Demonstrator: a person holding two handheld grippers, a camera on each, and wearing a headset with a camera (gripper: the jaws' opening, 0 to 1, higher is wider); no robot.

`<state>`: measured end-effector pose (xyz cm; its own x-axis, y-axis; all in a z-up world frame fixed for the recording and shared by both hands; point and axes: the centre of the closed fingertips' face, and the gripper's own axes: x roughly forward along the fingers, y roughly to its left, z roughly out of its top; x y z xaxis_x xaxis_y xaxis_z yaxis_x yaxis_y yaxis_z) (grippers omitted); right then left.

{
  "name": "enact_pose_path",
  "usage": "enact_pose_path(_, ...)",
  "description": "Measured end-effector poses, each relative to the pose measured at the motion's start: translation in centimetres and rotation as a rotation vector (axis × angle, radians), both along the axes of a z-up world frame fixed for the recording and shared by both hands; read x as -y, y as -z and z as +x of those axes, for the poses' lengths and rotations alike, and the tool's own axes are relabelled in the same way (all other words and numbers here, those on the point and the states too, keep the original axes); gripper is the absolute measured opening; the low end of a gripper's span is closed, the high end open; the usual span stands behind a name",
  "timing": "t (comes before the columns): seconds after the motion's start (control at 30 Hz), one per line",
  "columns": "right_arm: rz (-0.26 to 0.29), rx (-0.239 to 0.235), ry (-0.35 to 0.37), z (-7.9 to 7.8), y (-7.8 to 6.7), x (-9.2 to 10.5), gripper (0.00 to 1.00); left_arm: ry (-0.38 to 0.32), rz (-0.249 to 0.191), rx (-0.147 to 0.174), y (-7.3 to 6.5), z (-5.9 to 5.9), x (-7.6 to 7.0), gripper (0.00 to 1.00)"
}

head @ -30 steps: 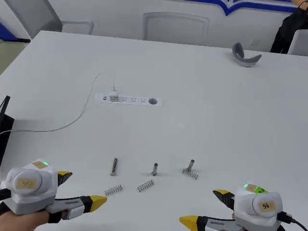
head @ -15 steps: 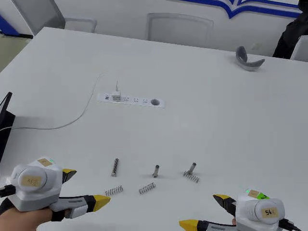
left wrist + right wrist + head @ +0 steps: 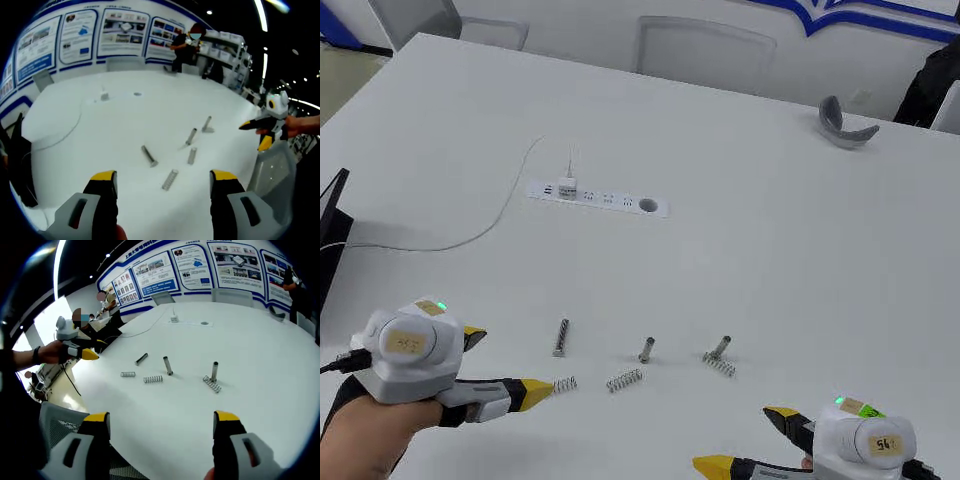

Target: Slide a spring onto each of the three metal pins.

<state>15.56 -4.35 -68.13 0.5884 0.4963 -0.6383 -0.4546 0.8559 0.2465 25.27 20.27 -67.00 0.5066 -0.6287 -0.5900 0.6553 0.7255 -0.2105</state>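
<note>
We see the white bench (image 3: 800,260) spreading wide ahead of both tongs. The left tongs (image 3: 508,362) are held low at the near left, jaws spread wide and holding nothing. The right tongs (image 3: 745,440) sit at the near right, likewise spread and bare. Well beyond both tongs a white power strip (image 3: 597,198) lies flat on the bench, and a thin cable (image 3: 490,225) trails from it toward the left tongs' side. Between the two tongs and a little ahead of them we find the three pins in a row. The left pin (image 3: 561,337), nearest the left tongs, lies on its side, while the middle pin (image 3: 646,350) and the right pin (image 3: 720,347) stand on end. Smallest are the three springs, all loose on the bench on the tongs' side of the pins: the left spring (image 3: 565,384) just beside the left tongs' yellow tip, the middle spring (image 3: 624,380) near the middle pin, the right spring (image 3: 718,365) at the foot of the right pin
</note>
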Motion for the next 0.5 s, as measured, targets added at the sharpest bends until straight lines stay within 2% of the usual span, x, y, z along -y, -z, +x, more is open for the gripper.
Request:
enact_pose_path(0.13, -0.004, -0.010, -0.001, 0.0, 0.2, -0.3, 0.86, -0.007, -0.004, -0.001, 0.2, 1.0, 0.0, 0.76)
enact_pose_path(0.5, -0.011, -0.023, 0.003, 0.0, 0.3, 0.0, 0.85, -0.030, -0.003, -0.014, 1.0, 2.7, 0.0, 0.73)
